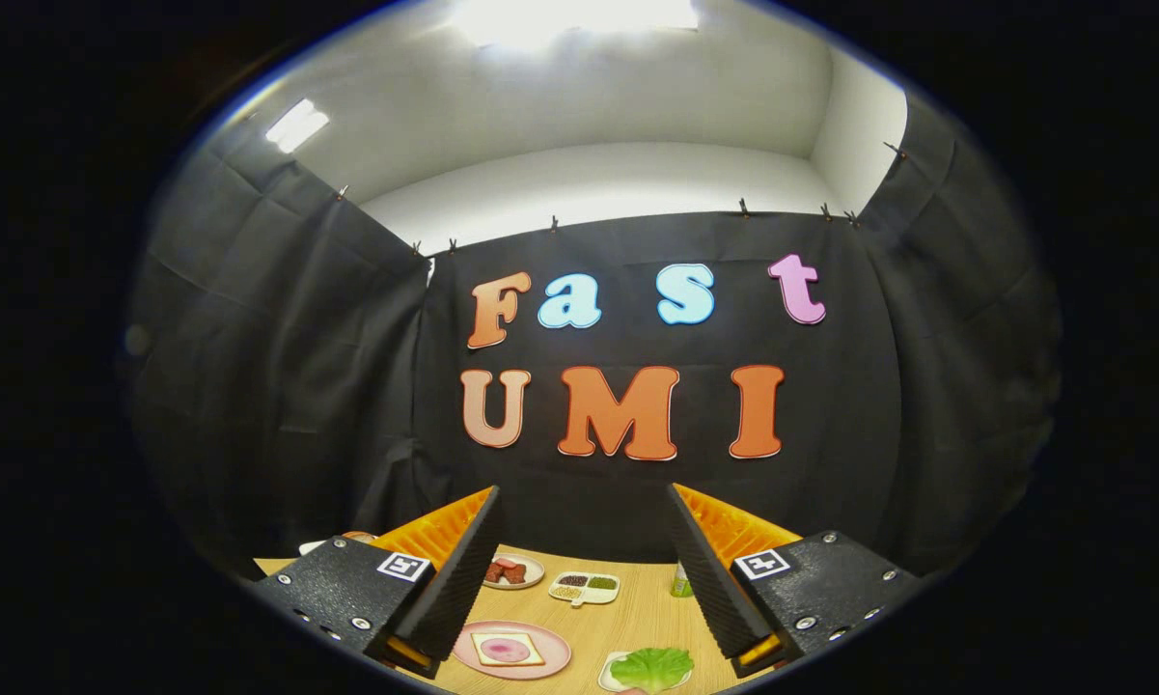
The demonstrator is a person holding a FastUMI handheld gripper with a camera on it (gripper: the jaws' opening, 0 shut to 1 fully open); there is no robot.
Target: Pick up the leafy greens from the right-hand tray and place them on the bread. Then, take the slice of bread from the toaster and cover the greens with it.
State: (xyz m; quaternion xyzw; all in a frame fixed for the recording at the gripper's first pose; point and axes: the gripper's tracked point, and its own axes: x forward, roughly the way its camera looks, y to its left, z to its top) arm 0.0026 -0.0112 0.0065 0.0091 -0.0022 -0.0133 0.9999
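Hovering tool (584, 569): fingers wide apart, holding nothing
Greens (652, 668): on a tray, between the fingers
Bread (507, 649): on a pink plate (552, 658), beside the greens

A bright ceiling light panel (579, 17) overhead is blown out to pure white glare, with a smaller white glare patch (296, 125) well to its left, and light falls off downward from it over the pale upper wall. Below the panel the black cloth wall (251, 386) stays dim, its folds barely readable, while the light wooden tabletop (627, 618) at the bottom is evenly lit with soft, faint shadows. Fisheye distortion bows the cloth's top line and side panels away from the panel, and detail softens toward the rim; the centre is reasonably sharp.
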